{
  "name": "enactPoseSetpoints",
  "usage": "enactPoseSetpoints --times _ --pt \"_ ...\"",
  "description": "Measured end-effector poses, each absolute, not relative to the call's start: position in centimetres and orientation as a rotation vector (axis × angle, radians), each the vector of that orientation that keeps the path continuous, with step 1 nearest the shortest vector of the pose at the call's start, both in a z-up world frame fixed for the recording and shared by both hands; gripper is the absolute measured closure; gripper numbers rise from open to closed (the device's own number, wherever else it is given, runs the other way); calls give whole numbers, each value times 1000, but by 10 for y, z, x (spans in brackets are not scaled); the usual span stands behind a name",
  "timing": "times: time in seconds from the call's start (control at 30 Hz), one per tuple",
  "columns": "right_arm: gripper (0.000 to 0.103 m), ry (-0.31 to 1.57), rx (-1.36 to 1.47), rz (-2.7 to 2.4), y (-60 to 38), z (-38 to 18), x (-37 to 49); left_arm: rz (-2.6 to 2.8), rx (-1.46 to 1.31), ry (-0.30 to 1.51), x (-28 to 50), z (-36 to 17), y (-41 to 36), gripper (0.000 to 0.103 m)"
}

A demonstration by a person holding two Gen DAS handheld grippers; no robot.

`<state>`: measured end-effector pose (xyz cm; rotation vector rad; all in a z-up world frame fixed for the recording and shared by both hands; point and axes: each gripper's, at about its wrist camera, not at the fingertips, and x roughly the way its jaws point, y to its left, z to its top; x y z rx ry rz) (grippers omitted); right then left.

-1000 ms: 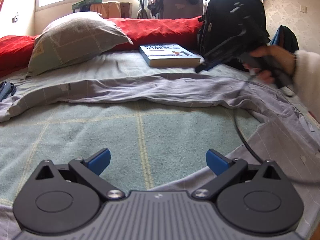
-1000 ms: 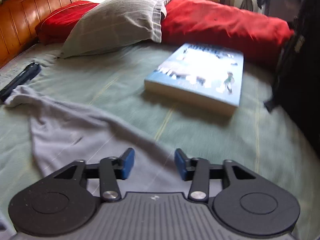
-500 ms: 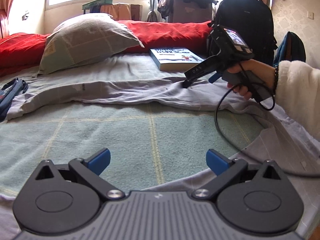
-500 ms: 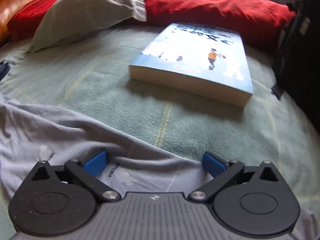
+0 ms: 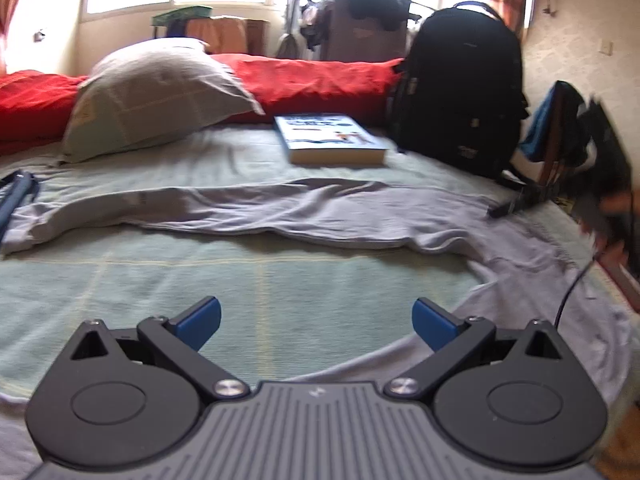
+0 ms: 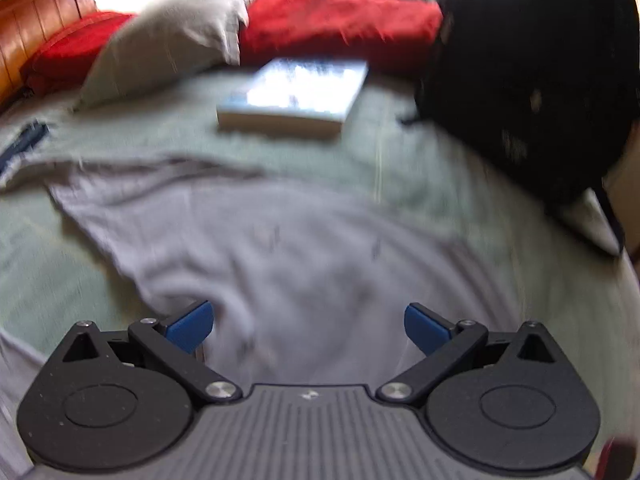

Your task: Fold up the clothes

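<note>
A bed covered by a pale green checked sheet (image 5: 160,280) fills both views. Along its far edge lies a red quilt (image 5: 316,80), with a grey-green pillow (image 5: 156,92) resting against it at far left. A black backpack (image 5: 460,92) stands upright at far right, next to the quilt's end. The grey garment (image 5: 280,208) lies flat across the middle of the sheet, stretching from the left side to the right and curving round towards the near right edge; in the right wrist view it spreads directly beyond the fingers. A blue-covered book (image 5: 332,140) lies flat between pillow and backpack, just beyond the garment. The left gripper (image 5: 316,320) hovers over bare sheet, claw spread wide, nothing between the pads. The right gripper (image 6: 308,324) is over the garment, claw likewise spread wide and pinching nothing.
</note>
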<state>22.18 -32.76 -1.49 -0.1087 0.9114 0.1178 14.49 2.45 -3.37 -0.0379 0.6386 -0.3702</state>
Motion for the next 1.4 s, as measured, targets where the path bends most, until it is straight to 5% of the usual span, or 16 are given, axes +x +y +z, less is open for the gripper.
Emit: enactPoseSetpoints --times 0.13,0.43,0.7,0.97,1.4 --pt "0 934 -163 121 -304 -55 206 -395 -29 663 139 -32 14 2" --pt "0 818 -29 180 -349 -11 169 -408 41 676 126 -27 2 2" --pt "0 896 40 33 -411 -48 150 -415 58 720 127 -42 0 2" --pt "0 809 12 124 -369 -24 111 -389 114 746 128 -58 -6 2" --pt "0 851 -11 99 -340 -64 68 -432 197 712 97 -78 -9 2"
